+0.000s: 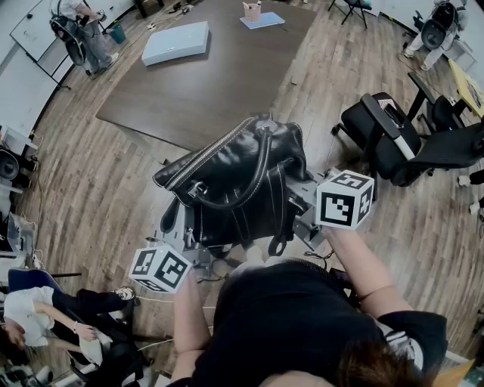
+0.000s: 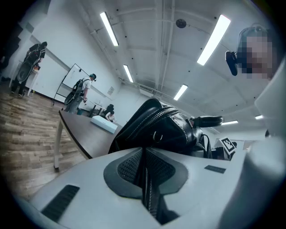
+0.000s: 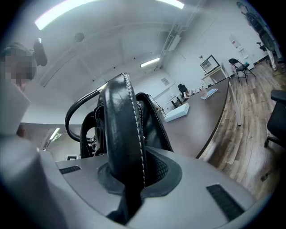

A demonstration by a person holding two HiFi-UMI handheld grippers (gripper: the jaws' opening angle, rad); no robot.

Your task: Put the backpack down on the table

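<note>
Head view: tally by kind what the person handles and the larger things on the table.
Grippers: 2 (left gripper, right gripper)
Backpack: 1
Pale blue box: 1
Pink container: 1
Blue sheet: 1
Total: 6

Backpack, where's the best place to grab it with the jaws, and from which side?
By a strap, coming from the near side, under the body. The right gripper clamps one strap across its flat stitched faces, thin enough for the jaws; the left gripper pinches a second strap edge-on. The backpack body is bulky and rounded, probably too wide to pinch.
</note>
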